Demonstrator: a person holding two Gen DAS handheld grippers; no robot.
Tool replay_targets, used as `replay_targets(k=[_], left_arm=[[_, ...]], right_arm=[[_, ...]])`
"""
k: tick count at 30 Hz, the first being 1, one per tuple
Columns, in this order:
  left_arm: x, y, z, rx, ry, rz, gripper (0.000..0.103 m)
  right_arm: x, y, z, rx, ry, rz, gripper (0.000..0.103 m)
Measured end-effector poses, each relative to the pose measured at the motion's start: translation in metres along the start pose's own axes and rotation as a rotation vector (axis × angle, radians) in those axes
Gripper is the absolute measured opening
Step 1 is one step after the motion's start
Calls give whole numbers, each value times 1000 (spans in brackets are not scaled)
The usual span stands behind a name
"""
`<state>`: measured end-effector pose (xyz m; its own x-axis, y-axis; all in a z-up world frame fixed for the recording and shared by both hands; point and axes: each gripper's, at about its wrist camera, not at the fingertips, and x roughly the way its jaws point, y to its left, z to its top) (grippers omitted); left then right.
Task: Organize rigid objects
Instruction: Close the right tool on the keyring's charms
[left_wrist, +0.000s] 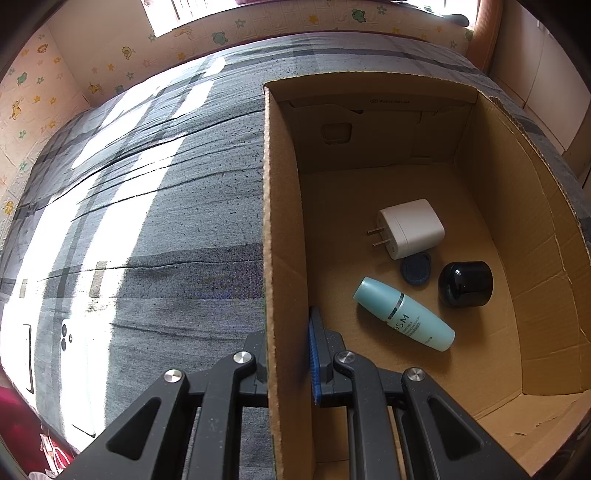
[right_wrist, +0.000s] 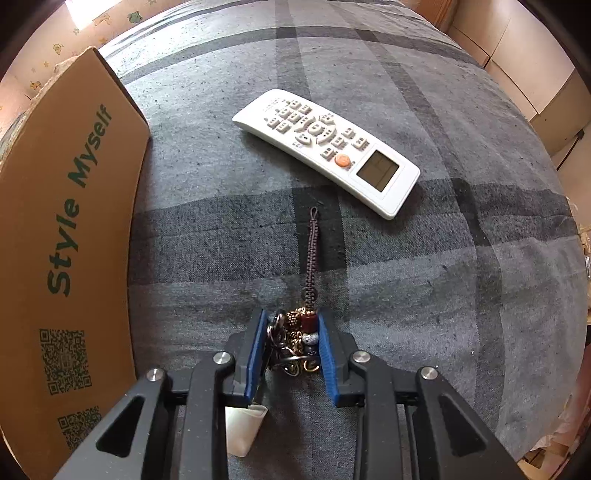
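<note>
Clamping the cardboard box (left_wrist: 284, 236) by its side wall, the left gripper (left_wrist: 288, 354) is closed; the right gripper (right_wrist: 291, 343) pinches a beaded keychain (right_wrist: 301, 332) on the grey plaid bedspread (right_wrist: 424, 277). Inside the box lie a white charger (left_wrist: 413, 229), teal bottle (left_wrist: 406, 315), black cap (left_wrist: 466, 284). A white remote (right_wrist: 328, 147) lies beyond.

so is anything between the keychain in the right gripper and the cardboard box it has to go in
Nothing visible on the bedspread between them. The right gripper is shut on the beaded keychain; the cardboard box stands just left, its side wall upright, so the keychain must clear the rim. The remote control lies beyond, off that path.
</note>
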<state>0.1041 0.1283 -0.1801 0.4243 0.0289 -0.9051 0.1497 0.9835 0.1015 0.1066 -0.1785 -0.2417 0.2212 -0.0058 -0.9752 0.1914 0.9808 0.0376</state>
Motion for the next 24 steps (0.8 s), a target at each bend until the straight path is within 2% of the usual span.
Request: replay_targets(k=[7, 24], left_arm=[[1, 0, 0, 0, 0, 0, 14], [1, 0, 0, 0, 0, 1, 14]], right_arm=[[-20, -9, -1, -19, -20, -2, 28], [-68, -2, 5, -52, -87, 4, 27]])
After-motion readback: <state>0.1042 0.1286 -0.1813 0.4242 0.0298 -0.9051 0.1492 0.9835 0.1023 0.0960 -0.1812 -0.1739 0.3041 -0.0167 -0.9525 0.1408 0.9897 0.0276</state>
